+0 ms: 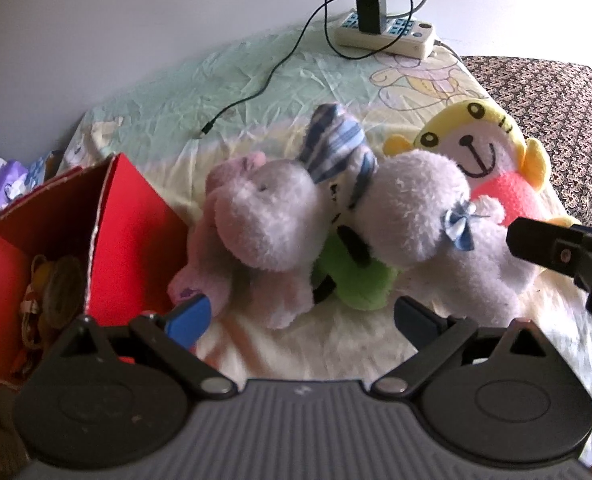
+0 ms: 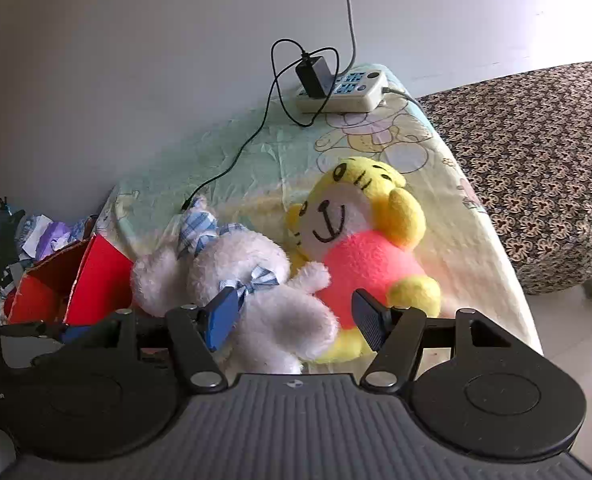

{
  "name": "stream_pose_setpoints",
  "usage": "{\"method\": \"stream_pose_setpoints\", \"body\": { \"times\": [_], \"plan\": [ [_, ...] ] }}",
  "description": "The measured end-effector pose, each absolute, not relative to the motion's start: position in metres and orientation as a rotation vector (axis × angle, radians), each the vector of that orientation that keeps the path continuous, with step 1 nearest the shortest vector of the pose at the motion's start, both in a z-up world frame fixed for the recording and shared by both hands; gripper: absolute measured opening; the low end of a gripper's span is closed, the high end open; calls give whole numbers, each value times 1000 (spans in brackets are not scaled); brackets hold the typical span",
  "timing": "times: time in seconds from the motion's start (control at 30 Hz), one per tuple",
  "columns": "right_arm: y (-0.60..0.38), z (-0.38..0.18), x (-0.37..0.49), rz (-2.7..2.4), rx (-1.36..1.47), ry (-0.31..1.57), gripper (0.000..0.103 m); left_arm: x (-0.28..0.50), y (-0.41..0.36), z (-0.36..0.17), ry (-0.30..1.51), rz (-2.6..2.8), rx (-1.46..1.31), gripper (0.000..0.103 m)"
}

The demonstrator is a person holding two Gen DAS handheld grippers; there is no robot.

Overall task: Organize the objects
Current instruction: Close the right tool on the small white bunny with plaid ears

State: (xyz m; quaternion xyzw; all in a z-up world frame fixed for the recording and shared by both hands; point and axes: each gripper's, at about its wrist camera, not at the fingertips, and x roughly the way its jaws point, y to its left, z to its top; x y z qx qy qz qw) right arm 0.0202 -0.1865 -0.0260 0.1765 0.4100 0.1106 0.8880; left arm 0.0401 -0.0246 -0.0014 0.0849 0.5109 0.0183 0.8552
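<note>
Surface: a bed (image 1: 255,80) under a pale cartoon-print sheet, set against a white wall.
Toys: four plush toys heaped together mid-bed, touching one another.
Pink plush (image 1: 255,224): leftmost of the heap, just beside the red box; plain only from the left wrist.
Green plush (image 1: 356,276): wedged between the pink and the white ones, with black-and-white parts; seen from the left wrist only, hidden from the right.
White plush (image 2: 251,280): lying on its side, blue checked bow at the neck, checked ear toward the wall.
Yellow plush (image 2: 360,240): smiling face, pink-red shirt, resting against the white one on the side away from the box; full body shows from the right wrist, mostly head from the left.
Red box (image 1: 135,232): open cardboard box at the bed's left edge; left view looks inside at some brownish items, too blurred to name.
Left tool (image 1: 300,316): fingers spread wide, gripping nothing, low in front of the pink and green plush.
Right tool (image 2: 291,316): fingers partly apart, straddling the white plush's lower body and the yellow one's leg; whether the pads press, I cannot tell.
Power strip (image 2: 348,92): far end of the bed by the wall, black charger (image 2: 314,74) plugged in, its cable trailing across the sheet.
Beyond: a brown patterned cover (image 2: 536,168) to the right of the bed.
</note>
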Motion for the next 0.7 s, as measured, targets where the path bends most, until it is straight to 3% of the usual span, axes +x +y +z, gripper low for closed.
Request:
{"method": "stream_pose_setpoints", "body": {
  "times": [0.7],
  "plan": [
    [-189, -40, 48, 388, 460, 857, 66, 34, -11, 0, 1041, -267, -87, 102]
  ]
}}
